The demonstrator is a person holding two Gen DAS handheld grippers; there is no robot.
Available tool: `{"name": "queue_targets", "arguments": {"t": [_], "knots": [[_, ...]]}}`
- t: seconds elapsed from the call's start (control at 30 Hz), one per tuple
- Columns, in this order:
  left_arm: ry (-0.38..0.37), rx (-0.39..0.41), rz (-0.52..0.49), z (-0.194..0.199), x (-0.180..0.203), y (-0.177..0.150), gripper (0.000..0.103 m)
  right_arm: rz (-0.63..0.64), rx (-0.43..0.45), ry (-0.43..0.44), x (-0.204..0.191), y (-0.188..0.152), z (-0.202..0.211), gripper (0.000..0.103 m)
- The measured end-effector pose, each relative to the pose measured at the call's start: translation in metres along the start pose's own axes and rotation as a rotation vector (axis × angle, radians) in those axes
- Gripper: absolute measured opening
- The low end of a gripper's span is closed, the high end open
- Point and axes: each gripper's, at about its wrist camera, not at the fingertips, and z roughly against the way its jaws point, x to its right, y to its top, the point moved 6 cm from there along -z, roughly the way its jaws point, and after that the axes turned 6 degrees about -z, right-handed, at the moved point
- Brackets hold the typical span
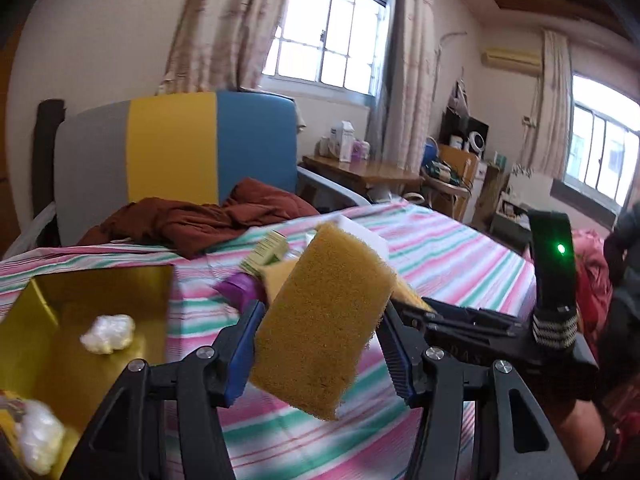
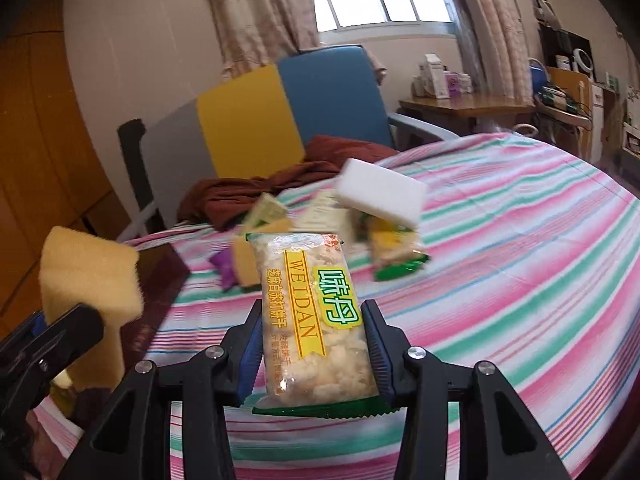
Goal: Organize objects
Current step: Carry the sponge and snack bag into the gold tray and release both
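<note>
My left gripper [image 1: 320, 344] is shut on a yellow sponge [image 1: 324, 316] and holds it above the striped tablecloth [image 1: 460, 256]; the sponge also shows in the right wrist view [image 2: 90, 276]. My right gripper [image 2: 314, 344] is shut on a clear cracker packet [image 2: 316, 320] with a green and yellow label, lifted off the table. A pile sits beyond: a white sponge [image 2: 380, 194], another snack packet [image 2: 394, 256], a purple item [image 2: 224, 266] and a yellow sponge [image 2: 248, 262]. A gold box [image 1: 80, 320] at left holds white crumpled wads [image 1: 108, 334].
A brown cloth [image 1: 200, 218] lies at the table's far edge before a grey, yellow and blue chair [image 1: 176, 148]. A wooden side table [image 1: 360, 168] with bottles and cluttered shelves stand by the windows.
</note>
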Motion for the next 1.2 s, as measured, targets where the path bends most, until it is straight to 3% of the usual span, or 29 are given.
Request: {"name": "queue_targets", "arguments": {"t": [0.23,0.6,0.83,1.07,1.2], "knots": [[0.107,-0.018,0.104,0.023,-0.073,0.000,0.058,0.058,-0.046,0.116,-0.073,-0.006,-0.013,0.047],[0.292,-0.110,0.244,0.047,-0.187,-0.031,0.058,0.201,-0.165,0.250,-0.177,-0.029,-0.039,0.047],[0.353,-0.226,0.328,0.039,-0.238,-0.055,0.058,0.237,-0.264,0.274,-0.221,-0.039,-0.073,0.047],[0.394,-0.319,0.361,0.030,-0.267,-0.071,0.059,0.240,-0.329,0.265,-0.239,-0.050,-0.104,0.048],[0.398,-0.334,0.389,0.025,-0.272,-0.075,0.067,0.268,-0.324,0.226,-0.242,-0.051,-0.107,0.053]]}}
